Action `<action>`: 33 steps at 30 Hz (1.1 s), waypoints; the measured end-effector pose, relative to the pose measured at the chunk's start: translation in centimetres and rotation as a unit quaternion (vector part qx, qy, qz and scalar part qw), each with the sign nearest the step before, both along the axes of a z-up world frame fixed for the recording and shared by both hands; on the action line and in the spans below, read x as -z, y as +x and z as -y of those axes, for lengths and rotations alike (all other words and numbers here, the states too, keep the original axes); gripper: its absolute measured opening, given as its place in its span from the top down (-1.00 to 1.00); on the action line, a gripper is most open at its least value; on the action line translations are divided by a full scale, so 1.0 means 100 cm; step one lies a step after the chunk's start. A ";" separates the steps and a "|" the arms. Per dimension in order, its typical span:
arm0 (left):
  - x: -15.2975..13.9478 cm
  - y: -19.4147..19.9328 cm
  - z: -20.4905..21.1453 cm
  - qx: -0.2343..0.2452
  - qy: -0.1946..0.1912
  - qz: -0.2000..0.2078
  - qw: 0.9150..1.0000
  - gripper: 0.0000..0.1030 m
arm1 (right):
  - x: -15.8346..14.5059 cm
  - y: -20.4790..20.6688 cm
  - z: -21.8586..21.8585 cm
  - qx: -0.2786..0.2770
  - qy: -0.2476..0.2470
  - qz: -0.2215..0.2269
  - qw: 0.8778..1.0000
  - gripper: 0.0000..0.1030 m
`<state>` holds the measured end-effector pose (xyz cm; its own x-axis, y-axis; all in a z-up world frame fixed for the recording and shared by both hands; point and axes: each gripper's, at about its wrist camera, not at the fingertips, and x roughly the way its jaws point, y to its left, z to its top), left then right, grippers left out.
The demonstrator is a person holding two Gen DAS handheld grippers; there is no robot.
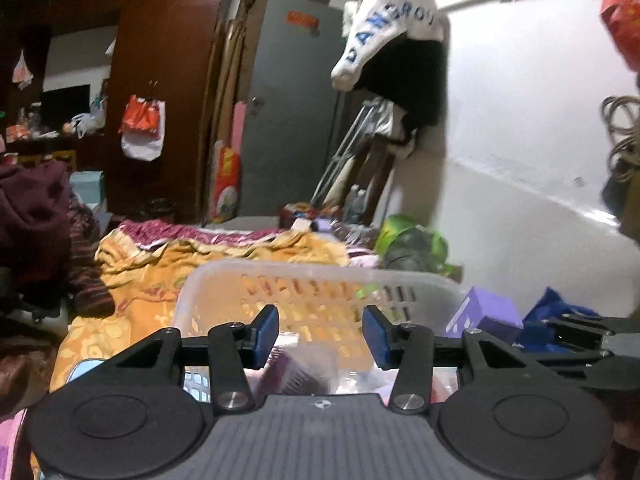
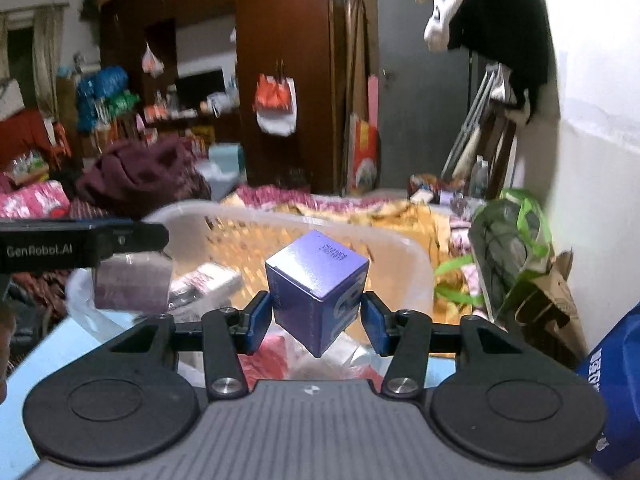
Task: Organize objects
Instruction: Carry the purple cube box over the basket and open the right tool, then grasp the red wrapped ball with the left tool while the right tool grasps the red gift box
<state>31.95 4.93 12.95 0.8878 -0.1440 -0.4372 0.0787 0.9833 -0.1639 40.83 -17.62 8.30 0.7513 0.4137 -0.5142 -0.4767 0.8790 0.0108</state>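
My right gripper (image 2: 316, 316) is shut on a purple box (image 2: 318, 292), held tilted corner-down over the near rim of a translucent white plastic basket (image 2: 416, 260). The same purple box (image 1: 484, 314) shows at the right in the left wrist view, beside the right gripper's black arm (image 1: 580, 332). My left gripper (image 1: 320, 332) is open and empty, hovering above the basket (image 1: 320, 272). Inside the basket lie a plastic-wrapped purple packet (image 2: 132, 284), a white box (image 2: 208, 280) and red and pink wrapped items (image 2: 272, 356). The left gripper body (image 2: 80, 240) shows at the left of the right wrist view.
The basket sits by a bed with an orange patterned blanket (image 1: 152, 276). A green and grey bag (image 2: 508, 240) and a brown paper bag (image 2: 548, 304) stand to the right by the white wall. A blue bag (image 2: 616, 380) lies near right. A maroon garment pile (image 2: 136, 176) lies left.
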 end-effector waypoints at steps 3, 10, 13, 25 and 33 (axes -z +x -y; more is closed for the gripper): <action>0.010 0.004 -0.001 -0.008 0.025 -0.011 1.000 -0.15 | 0.007 -0.005 -0.004 -0.010 -0.005 -0.002 1.000 -0.06; -0.009 -0.047 -0.008 -0.060 0.060 0.080 0.993 -0.65 | -0.016 -0.062 0.014 -0.016 0.013 0.088 0.996 -1.00; -0.004 -0.089 -0.006 -0.053 0.083 0.100 0.990 -0.78 | -0.011 -0.107 0.043 -0.046 0.040 0.130 0.990 -1.00; 0.092 -0.127 -0.003 0.030 0.061 -0.019 0.997 -0.78 | 0.095 -0.093 0.092 -0.035 0.048 -0.029 0.998 -0.84; 0.118 -0.125 0.010 0.053 0.075 -0.043 0.995 -0.78 | 0.104 -0.096 0.076 -0.060 0.005 -0.027 0.998 -0.58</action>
